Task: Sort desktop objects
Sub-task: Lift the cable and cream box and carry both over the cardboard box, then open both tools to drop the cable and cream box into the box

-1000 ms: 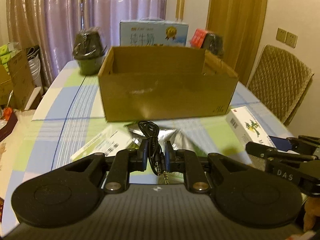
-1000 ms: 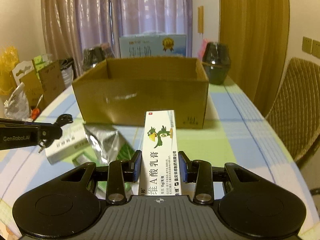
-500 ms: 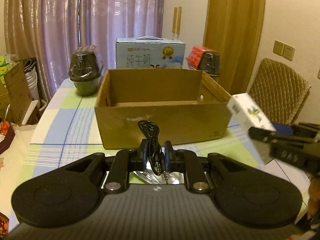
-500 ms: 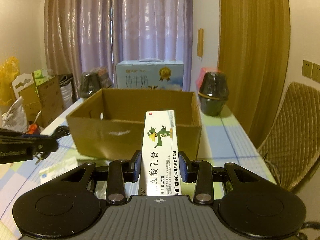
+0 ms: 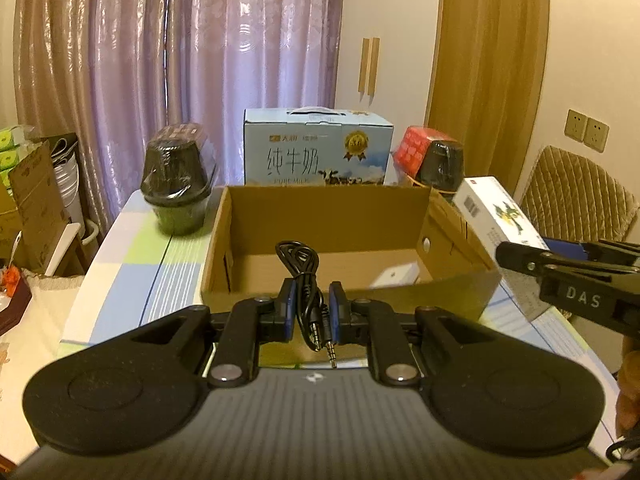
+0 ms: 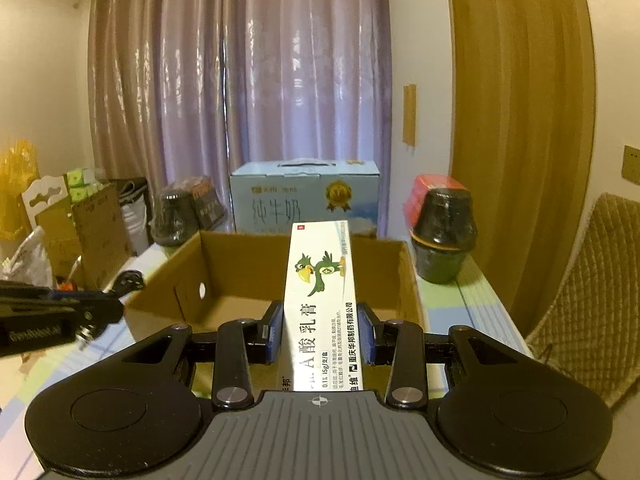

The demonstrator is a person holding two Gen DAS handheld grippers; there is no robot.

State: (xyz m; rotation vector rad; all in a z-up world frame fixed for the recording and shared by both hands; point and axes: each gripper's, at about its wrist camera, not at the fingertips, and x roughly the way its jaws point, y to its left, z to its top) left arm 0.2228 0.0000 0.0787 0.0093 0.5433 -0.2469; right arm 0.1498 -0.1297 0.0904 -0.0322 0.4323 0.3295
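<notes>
Step in hand, as judged: carry-to-box. Left gripper (image 5: 312, 312) pinching a coiled black audio cable (image 5: 305, 280), blue pads pressed against the bundle, two jack plugs dangling at the near end. Right gripper (image 6: 320, 330) clamped on a long white ointment carton (image 6: 320, 300) with a green parrot print, carton pointing far, out over the box opening. Both held above the near wall of the open cardboard box (image 5: 320, 294); inside it, one small white item (image 5: 394, 274) on the floor toward the right.

Next move, as judged: advance each load past the near wall, lower a little, spread the jaws. Cable loose and springy, likely to snag on a pad; carton rigid, likely to drop cleanly. Keep the two grippers apart, since close side by side.

Surface: table under a checked cloth (image 5: 120, 280) in blue, green and white. Far of the box: blue milk case (image 5: 316, 152), dark wrapped pot (image 5: 176, 196) far left, another (image 6: 442, 236) far right. Room: mauve curtains (image 6: 260, 100), quilted chair (image 6: 580, 300) at right, clutter of cartons at left.
</notes>
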